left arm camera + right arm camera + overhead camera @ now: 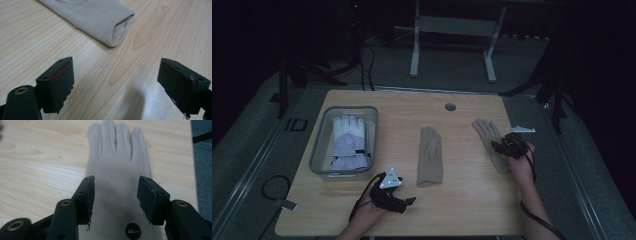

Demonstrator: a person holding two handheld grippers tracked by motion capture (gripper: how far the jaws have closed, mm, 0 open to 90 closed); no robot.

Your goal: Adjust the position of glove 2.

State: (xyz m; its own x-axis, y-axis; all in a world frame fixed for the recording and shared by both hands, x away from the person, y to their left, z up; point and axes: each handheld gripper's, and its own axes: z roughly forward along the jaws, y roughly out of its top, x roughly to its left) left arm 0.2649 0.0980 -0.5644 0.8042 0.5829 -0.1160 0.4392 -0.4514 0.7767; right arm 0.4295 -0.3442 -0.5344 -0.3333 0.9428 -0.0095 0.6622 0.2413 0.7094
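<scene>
Right gripper (113,195) over the beige glove (117,170)
Its jaws stand half open above the glove's palm, gripping nothing; left gripper (115,82), jaws wide and empty, waits near the middle glove (100,17).

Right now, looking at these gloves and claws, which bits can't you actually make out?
- Right beige glove, high view: its cuff is hidden under the right claw.
- Middle beige glove, left claw view: fingers cut off by the top edge.
- White glove in the clear bin, high view: dim; its dark wrist detail is too small to tell.
</scene>
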